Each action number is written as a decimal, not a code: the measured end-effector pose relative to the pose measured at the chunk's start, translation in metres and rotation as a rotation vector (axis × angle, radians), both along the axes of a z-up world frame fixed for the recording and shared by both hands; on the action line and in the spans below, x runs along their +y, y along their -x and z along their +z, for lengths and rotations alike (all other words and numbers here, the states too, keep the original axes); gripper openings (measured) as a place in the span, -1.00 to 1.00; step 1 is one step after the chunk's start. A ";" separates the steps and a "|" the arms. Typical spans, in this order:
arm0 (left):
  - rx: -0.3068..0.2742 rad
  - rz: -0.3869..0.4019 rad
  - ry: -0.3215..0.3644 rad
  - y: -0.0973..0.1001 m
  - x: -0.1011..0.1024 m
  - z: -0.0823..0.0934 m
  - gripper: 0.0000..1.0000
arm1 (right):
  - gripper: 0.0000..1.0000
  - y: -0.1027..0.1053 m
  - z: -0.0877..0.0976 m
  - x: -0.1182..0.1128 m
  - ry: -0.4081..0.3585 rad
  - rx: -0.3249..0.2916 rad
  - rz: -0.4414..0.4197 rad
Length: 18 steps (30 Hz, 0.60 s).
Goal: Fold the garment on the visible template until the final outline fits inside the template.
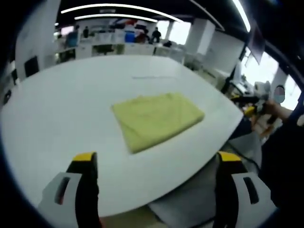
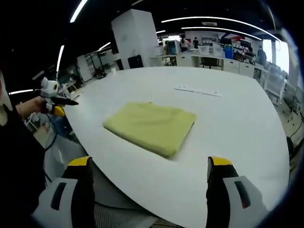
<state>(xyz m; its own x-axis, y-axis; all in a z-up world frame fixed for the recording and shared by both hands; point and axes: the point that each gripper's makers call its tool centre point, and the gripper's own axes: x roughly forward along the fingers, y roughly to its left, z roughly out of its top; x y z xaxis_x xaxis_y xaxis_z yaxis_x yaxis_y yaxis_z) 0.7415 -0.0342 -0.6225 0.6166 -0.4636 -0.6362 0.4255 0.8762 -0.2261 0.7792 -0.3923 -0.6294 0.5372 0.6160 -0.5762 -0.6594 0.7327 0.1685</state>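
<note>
A yellow garment (image 1: 159, 119) lies folded into a flat rectangle near the front edge of a white table (image 1: 66, 104). In the right gripper view the same garment (image 2: 152, 126) sits mid-table. My left gripper (image 1: 156, 159) hangs back over the table's near edge, jaws wide apart and empty. My right gripper (image 2: 149, 164) is likewise open and empty, short of the table rim. Neither touches the cloth. A thin pale strip (image 2: 197, 91) lies on the table beyond the garment.
A hand holds the other gripper (image 1: 254, 102) off the table's right side; in the right gripper view a hand and gripper (image 2: 54, 102) show at the left. The table edge (image 2: 118, 183) curves close by. Office desks (image 1: 118, 45) and people stand far behind.
</note>
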 end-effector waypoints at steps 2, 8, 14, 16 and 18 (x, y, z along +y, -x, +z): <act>0.003 -0.002 0.004 0.000 -0.001 -0.001 0.99 | 0.99 0.001 -0.002 0.000 0.003 0.007 0.005; 0.025 -0.013 0.012 -0.004 -0.003 -0.014 0.99 | 0.83 -0.004 -0.012 -0.001 0.004 0.015 0.006; 0.048 -0.027 0.023 -0.009 -0.004 -0.029 0.87 | 0.40 -0.012 -0.031 -0.005 0.036 0.027 0.010; 0.056 -0.029 0.024 -0.012 -0.004 -0.034 0.82 | 0.27 -0.015 -0.037 -0.005 0.044 0.025 0.008; 0.058 -0.030 0.026 -0.014 -0.004 -0.039 0.77 | 0.22 -0.017 -0.039 -0.004 0.037 0.030 0.005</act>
<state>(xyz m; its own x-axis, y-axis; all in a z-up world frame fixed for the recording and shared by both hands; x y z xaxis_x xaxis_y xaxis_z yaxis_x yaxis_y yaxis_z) 0.7558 -0.0384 -0.6612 0.5643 -0.4987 -0.6579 0.4372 0.8565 -0.2742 0.7966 -0.3965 -0.6689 0.5166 0.5964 -0.6144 -0.6579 0.7357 0.1609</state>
